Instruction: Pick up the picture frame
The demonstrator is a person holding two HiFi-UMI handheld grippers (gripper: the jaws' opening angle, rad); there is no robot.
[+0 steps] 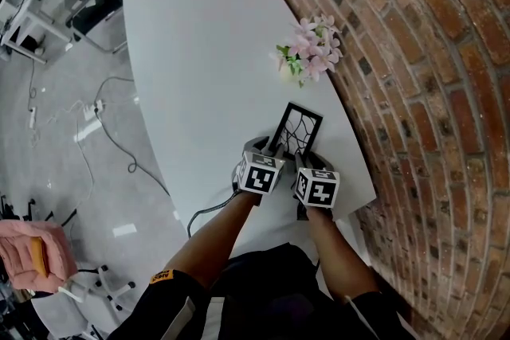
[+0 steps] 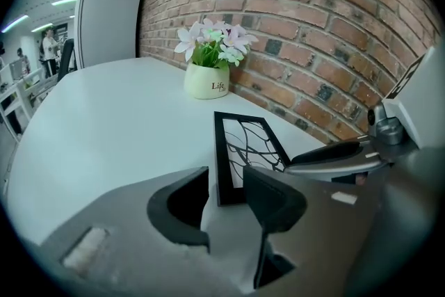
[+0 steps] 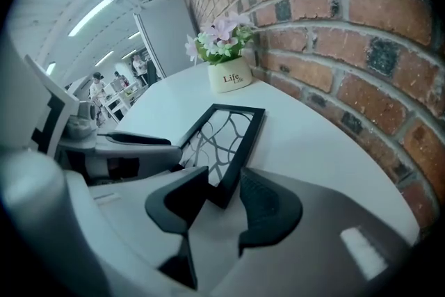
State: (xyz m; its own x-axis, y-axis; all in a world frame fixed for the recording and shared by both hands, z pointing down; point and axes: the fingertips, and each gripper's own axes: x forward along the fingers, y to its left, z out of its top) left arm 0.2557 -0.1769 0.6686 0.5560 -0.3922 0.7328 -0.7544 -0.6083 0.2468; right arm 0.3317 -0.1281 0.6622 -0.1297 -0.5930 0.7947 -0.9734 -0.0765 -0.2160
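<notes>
We had both grippers down at the near end of the white worktop (image 1: pixel 199 52), side by side, at the edge that runs along the brick wall (image 1: pixel 414 52). The picture frame (image 1: pixel 296 130), black with a branching pattern inside it, lay on the worktop just beside that wall edge, its short near side towards us.

The left gripper (image 2: pixel 226 195) had its jaws spread, and the frame's near left corner stood in the gap between them. The pads did not press on it. The right gripper (image 3: pixel 224 202) was the same: jaws apart, the frame's near right corner between them, with the inner pad close to the frame's edge. Whether that pad just touched the frame we could not quite tell from its view.

Further along the same wall edge, well apart from the frame, stood a small cream pot of pink flowers (image 2: pixel 206 83), upright and close to the bricks.
</notes>
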